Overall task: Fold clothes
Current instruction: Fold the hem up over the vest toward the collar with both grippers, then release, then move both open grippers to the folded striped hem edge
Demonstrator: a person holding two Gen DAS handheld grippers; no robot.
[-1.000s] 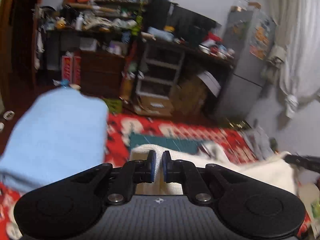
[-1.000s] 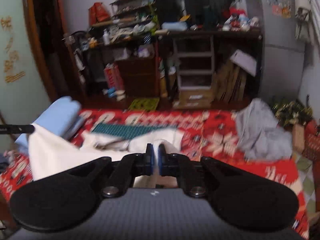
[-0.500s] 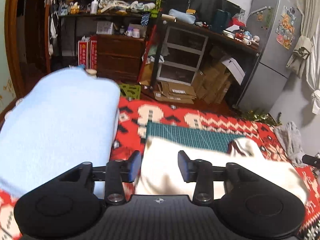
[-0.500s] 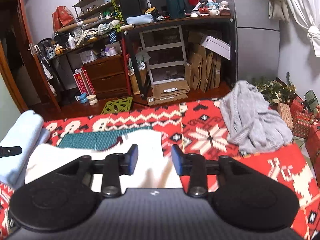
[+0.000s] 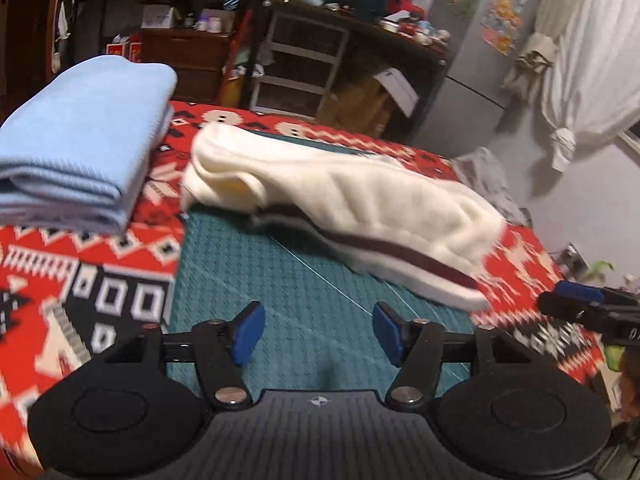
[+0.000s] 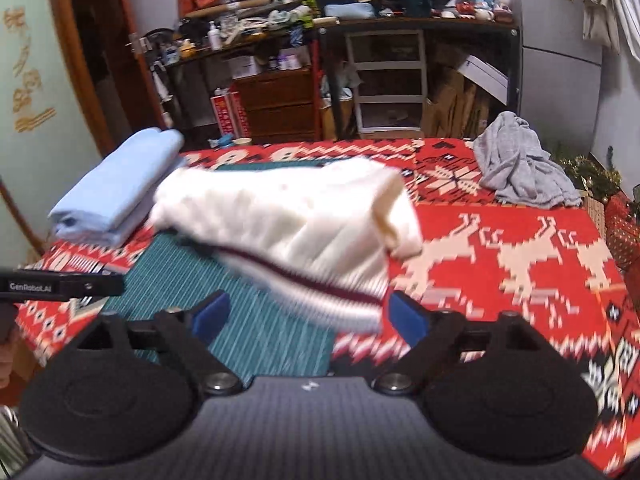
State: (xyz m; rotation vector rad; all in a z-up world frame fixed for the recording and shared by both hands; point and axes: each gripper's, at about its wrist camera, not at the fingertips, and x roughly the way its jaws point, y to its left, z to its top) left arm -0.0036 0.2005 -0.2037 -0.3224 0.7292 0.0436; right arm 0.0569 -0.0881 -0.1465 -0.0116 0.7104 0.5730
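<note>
With both my left gripper and right gripper just opened and empty, the white sweater lies loosely bunched on the green mat, so I fear its fold may slump open.

The cream ribbed knit garment with a maroon stripe looks soft and thick, its surface fuzzy, though blur hides the finer weave. The folded pale-blue cloth stack shows a fine ribbed, matt texture. Under both lies a red patterned woven blanket, flat and matt, and on it a teal mat that seems rubbery with a faint grid. The crumpled grey cloth looks thin and limp. Each gripper's body is matt black plastic, with smooth blue pads and shiny metal screws.
</note>
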